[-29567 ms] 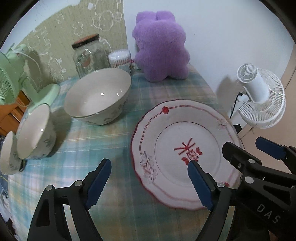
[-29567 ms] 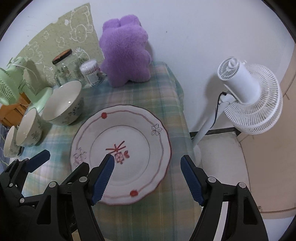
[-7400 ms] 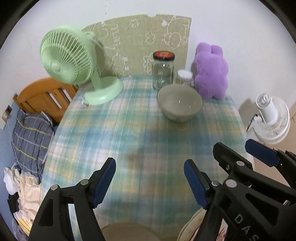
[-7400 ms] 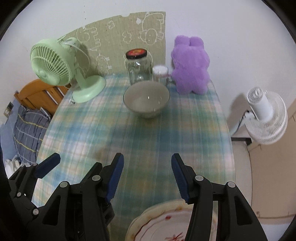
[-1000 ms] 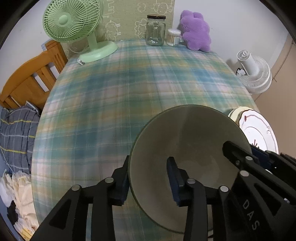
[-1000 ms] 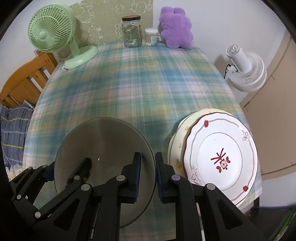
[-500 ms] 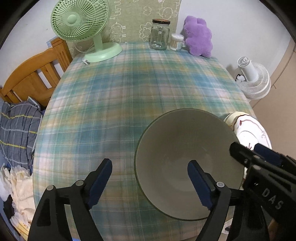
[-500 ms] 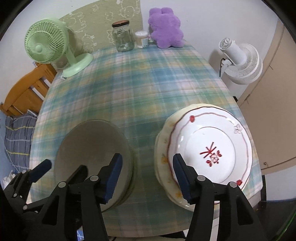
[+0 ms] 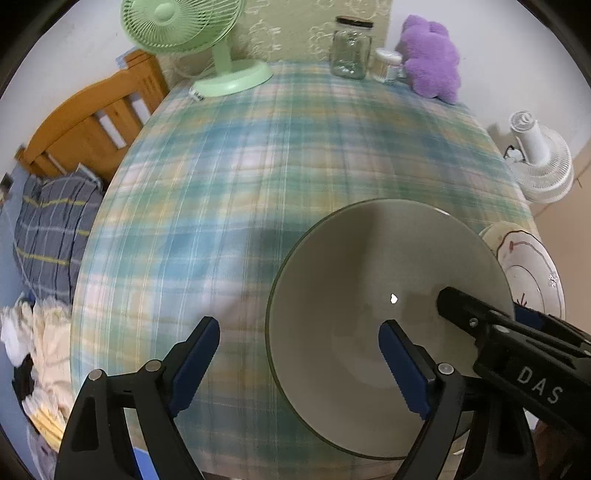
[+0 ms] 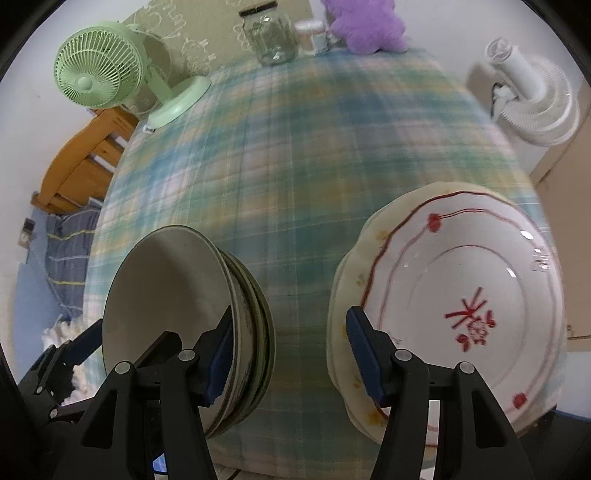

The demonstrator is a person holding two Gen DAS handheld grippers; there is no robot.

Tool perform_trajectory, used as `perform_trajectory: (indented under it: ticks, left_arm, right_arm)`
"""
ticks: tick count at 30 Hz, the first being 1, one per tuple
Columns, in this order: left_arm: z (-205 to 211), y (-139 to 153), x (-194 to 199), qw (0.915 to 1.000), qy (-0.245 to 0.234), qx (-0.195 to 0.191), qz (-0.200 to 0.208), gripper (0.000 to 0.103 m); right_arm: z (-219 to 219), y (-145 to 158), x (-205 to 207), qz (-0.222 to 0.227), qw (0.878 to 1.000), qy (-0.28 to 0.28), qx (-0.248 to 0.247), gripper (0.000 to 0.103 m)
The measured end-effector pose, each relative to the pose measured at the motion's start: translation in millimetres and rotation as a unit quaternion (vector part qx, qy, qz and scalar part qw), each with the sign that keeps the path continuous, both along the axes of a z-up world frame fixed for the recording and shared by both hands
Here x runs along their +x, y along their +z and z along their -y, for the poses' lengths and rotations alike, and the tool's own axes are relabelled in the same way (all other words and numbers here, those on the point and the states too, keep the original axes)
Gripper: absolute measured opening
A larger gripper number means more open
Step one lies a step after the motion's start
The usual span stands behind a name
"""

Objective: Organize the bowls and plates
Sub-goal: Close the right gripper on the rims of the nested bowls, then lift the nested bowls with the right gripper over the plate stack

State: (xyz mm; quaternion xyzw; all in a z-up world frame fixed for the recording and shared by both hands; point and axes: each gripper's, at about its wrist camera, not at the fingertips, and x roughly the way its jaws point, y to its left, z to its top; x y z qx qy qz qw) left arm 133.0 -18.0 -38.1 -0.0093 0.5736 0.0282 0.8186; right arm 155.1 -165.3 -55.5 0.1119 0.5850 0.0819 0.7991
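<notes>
A stack of nested pale bowls [image 10: 177,295] stands at the near left of the plaid table; the top bowl [image 9: 369,288] fills the left wrist view. A stack of plates [image 10: 461,306], topped by a white plate with red trim, sits at the near right edge and shows partly in the left wrist view [image 9: 524,266]. My left gripper [image 9: 299,358] is open and empty, its right finger over the bowl's rim. My right gripper [image 10: 290,349] is open and empty, above the gap between bowls and plates.
At the table's far end stand a green fan [image 9: 192,33], a glass jar [image 9: 351,48], a small white container [image 9: 386,64] and a purple plush toy [image 9: 432,62]. A white floor fan [image 10: 532,85] stands right of the table. A wooden bed frame [image 9: 92,125] is at left.
Both grippers were shut on the large bowl's rim a second ago. They have opened and let it go onto the bowl stack, then drawn back and up.
</notes>
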Motion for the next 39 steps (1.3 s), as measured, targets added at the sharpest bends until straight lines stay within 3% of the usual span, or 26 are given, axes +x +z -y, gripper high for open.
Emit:
perform_trajectory:
  ticks: [4,6,13,25,29,34,36,37,39]
  left_arm:
    - [0,-5,-2,0.9998,0.015,-0.007,-0.008,0.089]
    - [0,-9,-1,0.9997,0.018,-0.005,-0.014,0.089]
    - [-2,-14,4,0.9997,0.010,-0.014,-0.016,0.089]
    - [-22,-32,13,0.9932,-0.038,-0.109,-0.019,0.089]
    - [-25,-36,14,0.9878,-0.055,-0.144,-0.021,0.080]
    - [-23,-35,14,0.9838,-0.077,-0.161,-0.019,0.072]
    - [-23,-33,14,0.9822,-0.085,-0.167,-0.019,0.064]
    - [-20,-31,14,0.9812,-0.090,-0.170,-0.017,0.049]
    - [-15,-27,12,0.9837,-0.091,-0.155,-0.010,0.047]
  right_arm:
    - [-8,-6,6,0.000,1.000,0.026,0.011,0.061]
    - [-12,-11,8,-0.010,0.999,0.039,0.020,0.054]
    - [-11,-19,11,-0.033,0.998,0.039,0.035,0.050]
    - [-23,-18,9,-0.035,0.999,0.010,0.013,0.049]
    - [-29,-17,7,-0.032,0.999,-0.001,-0.005,0.049]
    - [-30,-17,5,-0.032,0.999,-0.020,-0.015,0.049]
    - [-33,-16,5,-0.030,0.999,-0.023,-0.021,0.045]
    - [-33,-16,5,-0.030,0.999,-0.023,-0.022,0.043]
    - [-39,-14,4,-0.026,0.999,-0.016,-0.030,0.041]
